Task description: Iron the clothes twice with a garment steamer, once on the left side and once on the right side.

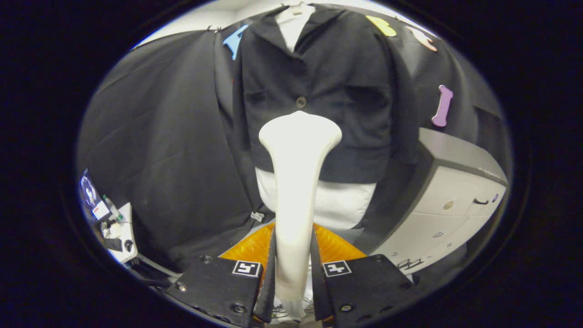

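A dark jacket over a white shirt hangs ahead against the booth's wall. My gripper is shut on the white garment steamer, both fingers pressing its handle. The steamer stands upright between the fingers; its wide head sits in front of the jacket's lower middle, just under the button. Whether the head touches the cloth I cannot tell.
A pale cabinet with drawers and a grey top stands to the right of the clothes. An orange thing lies low behind the fingers. A small white stand with gear is at the far left.
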